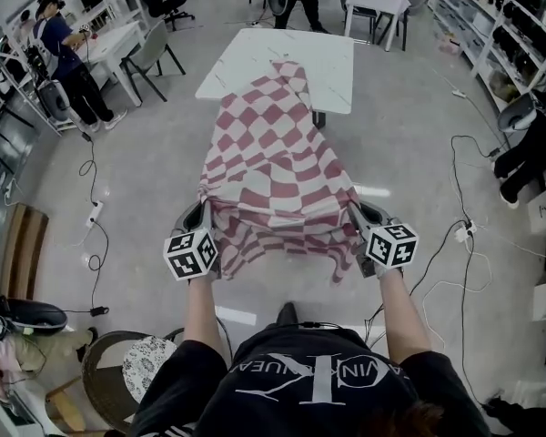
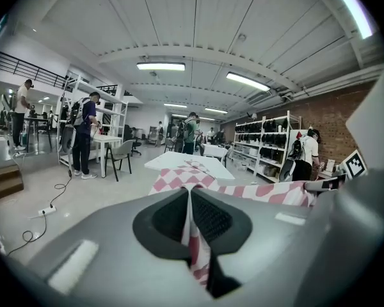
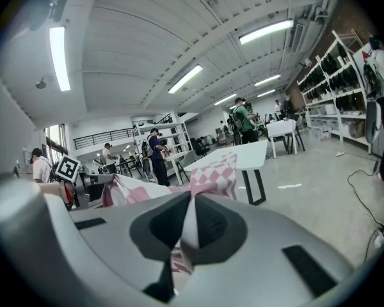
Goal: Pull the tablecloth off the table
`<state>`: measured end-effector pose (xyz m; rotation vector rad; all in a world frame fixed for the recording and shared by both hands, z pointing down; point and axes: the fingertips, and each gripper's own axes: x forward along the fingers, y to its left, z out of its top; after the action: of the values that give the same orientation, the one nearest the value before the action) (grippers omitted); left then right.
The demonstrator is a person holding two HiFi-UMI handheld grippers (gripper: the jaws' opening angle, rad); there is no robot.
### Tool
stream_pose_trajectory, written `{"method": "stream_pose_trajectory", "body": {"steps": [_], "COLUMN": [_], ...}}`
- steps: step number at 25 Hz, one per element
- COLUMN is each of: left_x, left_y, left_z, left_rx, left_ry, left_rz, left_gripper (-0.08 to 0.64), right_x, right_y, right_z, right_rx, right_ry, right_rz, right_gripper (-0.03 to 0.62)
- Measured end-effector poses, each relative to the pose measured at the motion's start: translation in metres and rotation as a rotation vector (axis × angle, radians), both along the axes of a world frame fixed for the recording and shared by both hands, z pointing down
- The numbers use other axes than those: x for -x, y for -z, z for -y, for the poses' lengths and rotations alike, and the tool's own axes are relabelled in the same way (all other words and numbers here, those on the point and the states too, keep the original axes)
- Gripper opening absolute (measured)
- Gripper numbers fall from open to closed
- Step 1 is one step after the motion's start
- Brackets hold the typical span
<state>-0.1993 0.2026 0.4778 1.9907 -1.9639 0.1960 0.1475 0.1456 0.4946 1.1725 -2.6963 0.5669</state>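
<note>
A red-and-white checked tablecloth (image 1: 278, 167) stretches from the white table (image 1: 332, 57) back toward me, with only its far end still lying on the tabletop. My left gripper (image 1: 203, 215) is shut on the cloth's near left corner and my right gripper (image 1: 357, 215) is shut on the near right corner. The near edge sags between them above the floor. In the left gripper view the tablecloth (image 2: 193, 217) is pinched between the closed jaws, and the table (image 2: 169, 160) stands beyond. In the right gripper view the tablecloth (image 3: 187, 226) is clamped the same way, with the table (image 3: 246, 153) behind it.
Cables (image 1: 464, 244) and a power strip (image 1: 95, 213) lie on the grey floor to either side. A chair (image 1: 150, 53) and a second white table (image 1: 105, 48) stand at the left, where a person (image 1: 64, 57) works. Shelving (image 1: 519, 25) lines the right wall. A round stool (image 1: 132, 367) sits near my feet.
</note>
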Motion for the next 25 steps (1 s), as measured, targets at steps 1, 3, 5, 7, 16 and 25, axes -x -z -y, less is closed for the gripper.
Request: {"method": "stream_pose_trajectory", "body": {"steps": [1, 3, 5, 7, 16, 25], "left_x": [-0.001, -0.005, -0.019, -0.036, -0.067, -0.093], "left_y": [0.001, 0.004, 0.003, 0.0, 0.02, 0.024], "left_z": [-0.005, -0.015, -0.029, -0.046, -0.094, -0.101], "left_rx": [0.002, 0.003, 0.002, 0.004, -0.014, -0.024], "left_ry": [0.009, 0.025, 0.041, 0.054, 0.108, 0.113], "left_rz": [-0.001, -0.003, -0.006, -0.003, 0.02, 0.042], "left_gripper": [0.021, 0.021, 0.021, 0.02, 0.02, 0.02], "right_x": [-0.001, -0.005, -0.018, -0.034, -0.065, -0.092], "right_y": [0.002, 0.005, 0.004, 0.001, 0.006, 0.014], "right_z": [-0.003, -0.01, -0.02, -0.031, -0.054, -0.056], "right_rx": [0.001, 0.003, 0.002, 0.003, 0.007, -0.018], "right_ry": [0.009, 0.023, 0.036, 0.05, 0.093, 0.094], "right_rz": [0.001, 0.003, 0.004, 0.005, 0.014, 0.016], "right_gripper": [0.015, 0.014, 0.014, 0.015, 0.014, 0.014]}}
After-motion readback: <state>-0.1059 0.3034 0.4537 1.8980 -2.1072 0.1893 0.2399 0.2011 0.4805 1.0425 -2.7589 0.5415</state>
